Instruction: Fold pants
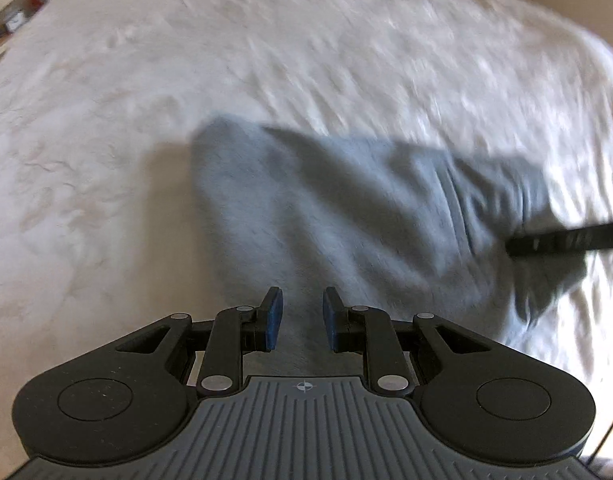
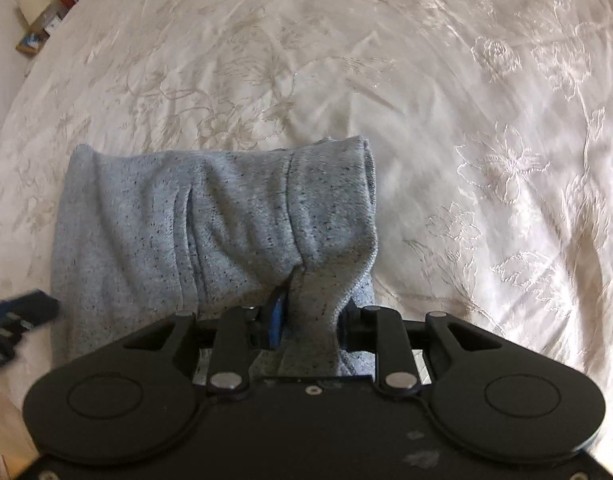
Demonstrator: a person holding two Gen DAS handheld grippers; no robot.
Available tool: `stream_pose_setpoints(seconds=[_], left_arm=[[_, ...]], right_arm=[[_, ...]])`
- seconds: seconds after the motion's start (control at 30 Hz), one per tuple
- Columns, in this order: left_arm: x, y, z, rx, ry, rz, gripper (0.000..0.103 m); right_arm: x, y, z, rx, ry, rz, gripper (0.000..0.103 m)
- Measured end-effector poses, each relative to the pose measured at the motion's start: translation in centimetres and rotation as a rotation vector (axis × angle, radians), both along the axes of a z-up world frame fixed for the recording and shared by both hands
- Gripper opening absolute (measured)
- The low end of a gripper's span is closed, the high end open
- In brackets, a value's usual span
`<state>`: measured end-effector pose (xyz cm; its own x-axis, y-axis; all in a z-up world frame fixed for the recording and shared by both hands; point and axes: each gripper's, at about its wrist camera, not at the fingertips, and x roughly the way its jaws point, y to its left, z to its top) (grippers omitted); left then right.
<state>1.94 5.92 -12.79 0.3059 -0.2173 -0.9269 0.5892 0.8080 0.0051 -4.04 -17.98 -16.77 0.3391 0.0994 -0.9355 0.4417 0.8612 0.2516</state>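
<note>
Fingers of the right gripper [image 2: 306,312] are clamped on a bunched edge of the grey pants [image 2: 210,220], while the left gripper [image 1: 302,316] hangs parted and empty above them. Already doubled into a compact bundle on the bed [image 2: 486,120], the pants seem mostly folded; laying down and smoothing the held edge likely remains.

You had the pants [image 2: 210,224] lying on the bed [image 2: 466,100], in front of both tongs. Your right tongs [image 2: 310,312] sat at their near right edge, your left tongs [image 1: 302,316] over their near left part.
</note>
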Motion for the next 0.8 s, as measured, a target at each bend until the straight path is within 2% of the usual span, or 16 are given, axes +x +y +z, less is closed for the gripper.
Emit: stream_pose_setpoints(seconds=[0.1,0.13,0.17,0.23,0.37,0.5,0.53,0.6,0.63,0.67,0.8], left_arm=[[-1.2,-0.8,-2.4,0.089,0.029,-0.036,0.022],[-1.7,-0.9,-3.1,0.12,0.025,-0.058,0.022],[-2.3,-0.9,-3.5,0.139,0.003,-0.078,0.022],[-3.2,-0.9,-3.7,0.156,-0.039,-0.101,0.022],[-3.4,-0.7,-3.4,0.151,-0.046,-0.059,0.022],[-3.1,0.2,-3.2,0.117,-0.019,0.03,0.022],[-2.8,0.4,-3.1,0.111,-0.015,0.047,0.022],[-2.8,0.6,-3.2,0.102,-0.013,0.075,0.022],[-2.8,0.6,-3.3,0.099,-0.014,0.084,0.022],[-2.9,0.9,-3.1,0.096,-0.015,0.092,0.022],[-2.6,0.5,-3.4,0.084,-0.017,0.118,0.022]], right_arm=[[-0.4,-0.2,-0.2,0.01,-0.011,-0.001,0.032],[-0.6,-0.4,-0.3,0.018,-0.018,0.0,0.038],[-0.8,-0.6,-0.3,0.022,-0.021,-0.001,0.048],[-1.2,-1.0,-0.2,0.013,-0.019,0.002,0.057],[-1.8,-1.7,0.5,-0.004,-0.061,0.028,0.058],[-2.2,-2.2,2.9,-0.071,-0.184,0.055,0.058],[-2.0,-2.5,3.2,-0.077,-0.204,0.058,0.058],[-1.1,-2.9,3.1,-0.076,-0.214,0.088,0.044],[-0.3,-3.1,2.6,-0.069,-0.206,0.112,0.029],[0.5,-3.3,2.1,-0.058,-0.195,0.139,0.026],[3.5,-3.5,-0.2,-0.096,-0.15,0.191,0.027]])
